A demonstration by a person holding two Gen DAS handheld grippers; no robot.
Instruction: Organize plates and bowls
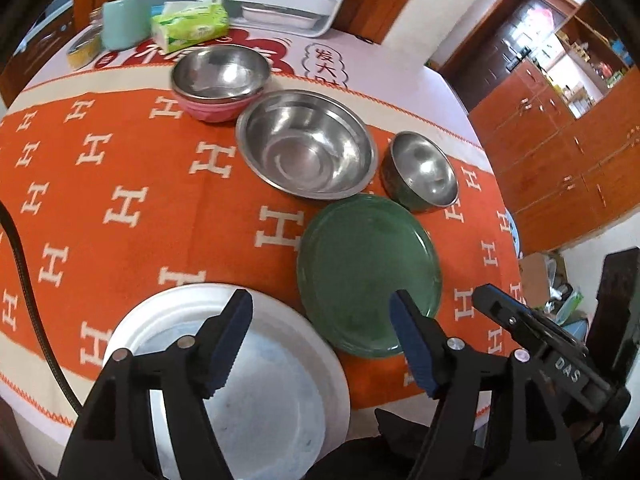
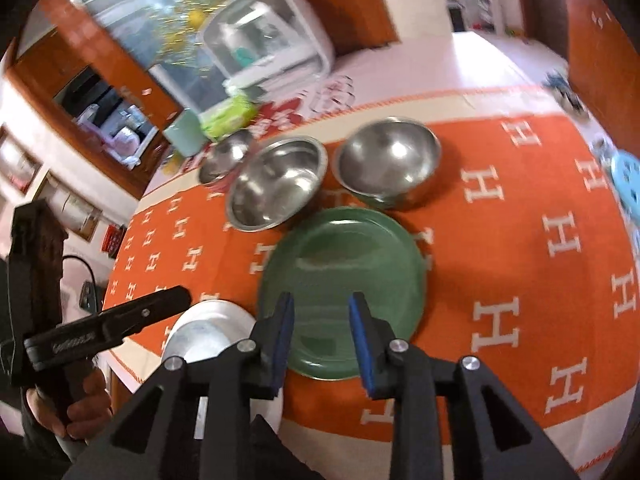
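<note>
Right tool, parted, above green plate's near rim.

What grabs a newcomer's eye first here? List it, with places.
The bright orange cloth patterned with white H shapes covers the table. On it a row of shiny steel bowls, the widest shallow steel bowl in the middle, stands behind a round green plate; a white round plate lies under the open left gripper.
</note>
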